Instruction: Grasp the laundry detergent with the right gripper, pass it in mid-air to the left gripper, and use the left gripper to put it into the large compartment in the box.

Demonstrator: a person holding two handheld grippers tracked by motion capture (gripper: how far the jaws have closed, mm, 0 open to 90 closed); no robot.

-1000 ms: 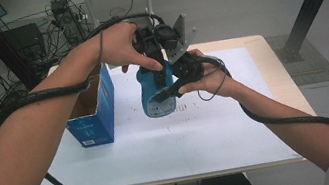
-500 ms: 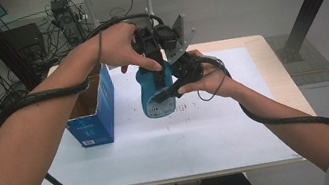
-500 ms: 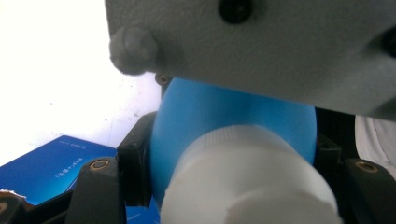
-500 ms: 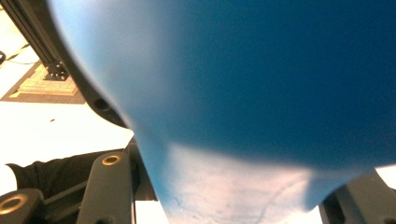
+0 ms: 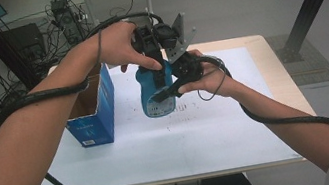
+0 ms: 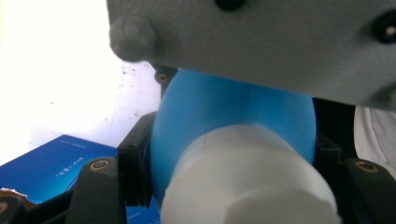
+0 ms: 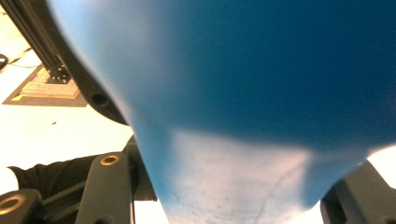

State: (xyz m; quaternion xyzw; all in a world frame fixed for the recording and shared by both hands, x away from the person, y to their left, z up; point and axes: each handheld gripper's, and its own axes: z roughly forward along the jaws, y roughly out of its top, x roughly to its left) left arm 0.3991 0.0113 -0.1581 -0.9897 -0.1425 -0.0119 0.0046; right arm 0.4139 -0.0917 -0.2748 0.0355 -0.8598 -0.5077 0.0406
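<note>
A blue bottle (image 5: pixel 155 94) is held upright above the table (image 5: pixel 239 125), just right of the open box (image 5: pixel 92 109). Its neck is clamped by the left gripper (image 5: pixel 153 63); its lower body is pinched by the right gripper (image 5: pixel 167 92). If either grip slackened, the smooth bottle could be dropped.

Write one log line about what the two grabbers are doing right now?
left gripper: shut on blue bottle, near white cap | right gripper: clamped on bottle's body | bottle above white table | open blue box beside
</note>
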